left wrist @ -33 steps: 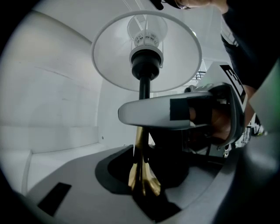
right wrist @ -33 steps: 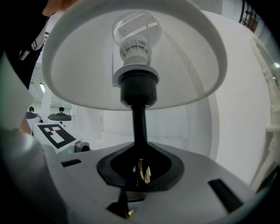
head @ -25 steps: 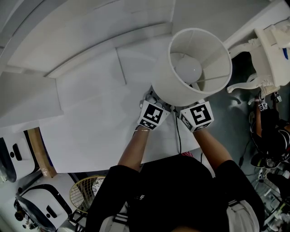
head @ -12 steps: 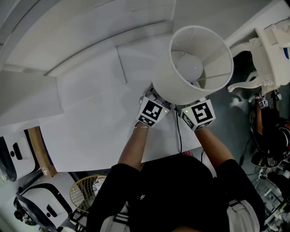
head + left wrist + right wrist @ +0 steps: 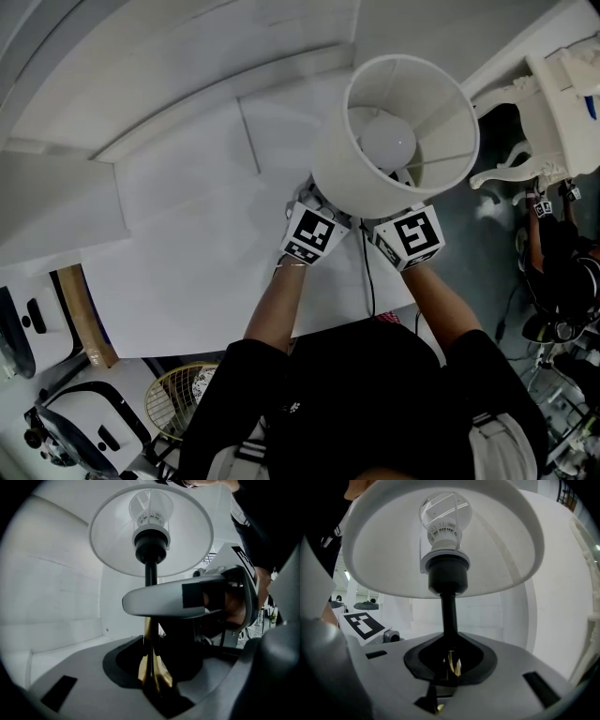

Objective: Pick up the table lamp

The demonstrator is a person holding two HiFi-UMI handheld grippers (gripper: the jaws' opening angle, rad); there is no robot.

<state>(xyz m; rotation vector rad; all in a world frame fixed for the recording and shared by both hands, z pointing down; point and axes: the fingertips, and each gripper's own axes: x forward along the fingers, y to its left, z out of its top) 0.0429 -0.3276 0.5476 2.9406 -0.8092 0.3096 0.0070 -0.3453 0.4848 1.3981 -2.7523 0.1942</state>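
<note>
Both tools are tucked in under the shade (image 5: 361,173) of the table lamp (image 5: 394,141), which stands at the near right corner of the white table (image 5: 187,262), bulb (image 5: 389,142) showing from above. The right tongs (image 5: 450,666) are clenched on the stem (image 5: 450,613) low down, where the black pole turns to brass. The left tongs (image 5: 153,667) come in from the other side and their jaws are opening. The stem stands in the gap between them, with dark space either side, so they are not bearing on it.

That leaves one grip carrying a top-heavy thing, so the lift wants care. The base is hidden under the shade and the tools, so I can't say if it is on the table or already off it.

My read is that the left tongs should close again on the stem, a little above or below the right pair, before anything goes up. Two grips stacked on the pole will stop it from swinging.

Squeeze squarely across the pole. Off-centre, that smooth, round pole may twist in the pads. Lift straight and slowly, with the stem plumb, or the wide shade will tip.

Watch the black cord (image 5: 367,277) that trails toward the person. If it snags on the table edge it could tug the lamp askew.
</note>
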